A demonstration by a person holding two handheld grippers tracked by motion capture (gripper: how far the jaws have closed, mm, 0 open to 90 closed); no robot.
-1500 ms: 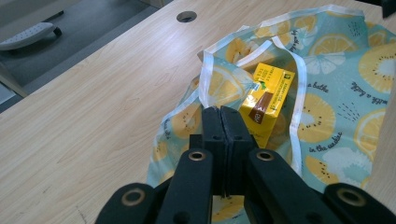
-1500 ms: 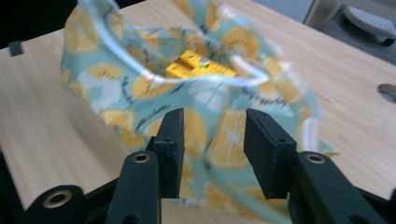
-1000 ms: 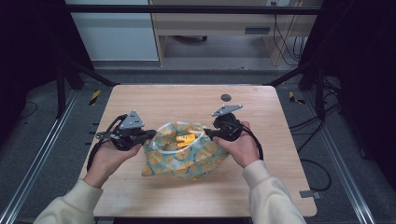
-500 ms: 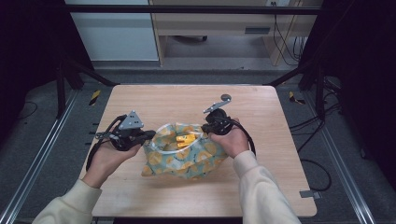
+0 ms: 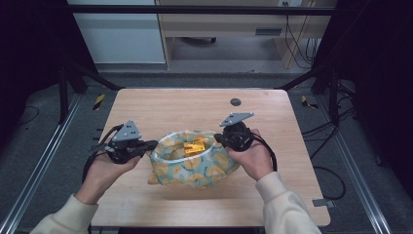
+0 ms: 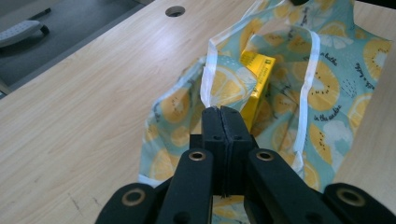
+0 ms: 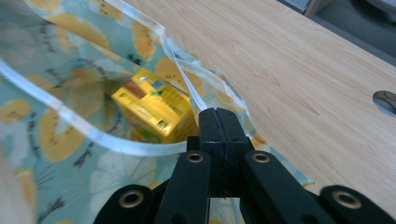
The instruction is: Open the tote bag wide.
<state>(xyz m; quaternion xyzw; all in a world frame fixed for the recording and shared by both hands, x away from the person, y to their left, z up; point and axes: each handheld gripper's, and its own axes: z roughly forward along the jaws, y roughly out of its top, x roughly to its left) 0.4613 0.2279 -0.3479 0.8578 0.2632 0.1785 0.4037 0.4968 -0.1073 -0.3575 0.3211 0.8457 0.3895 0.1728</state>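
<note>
Together, the left gripper (image 5: pixel 150 145) and the right gripper (image 5: pixel 217 138), each with jaws pressed tight on the rim of the lemon-print bag (image 5: pixel 195 168), hold its mouth wide at mid-table (image 5: pixel 160 105), a yellow carton (image 7: pixel 154 109) lying inside.

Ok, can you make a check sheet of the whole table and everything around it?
Surface: wooden table, a round hole near the far edge.
Job's things: fruit-print bag open, yellow box inside.
Clutter: nothing seen.
Grippers: left tongs shut on the bag's white rim; right tongs shut on the opposite rim.
Cables: black cable loops from the left tongs.
Surroundings: black frame, grey floor, a cabinet behind.
</note>
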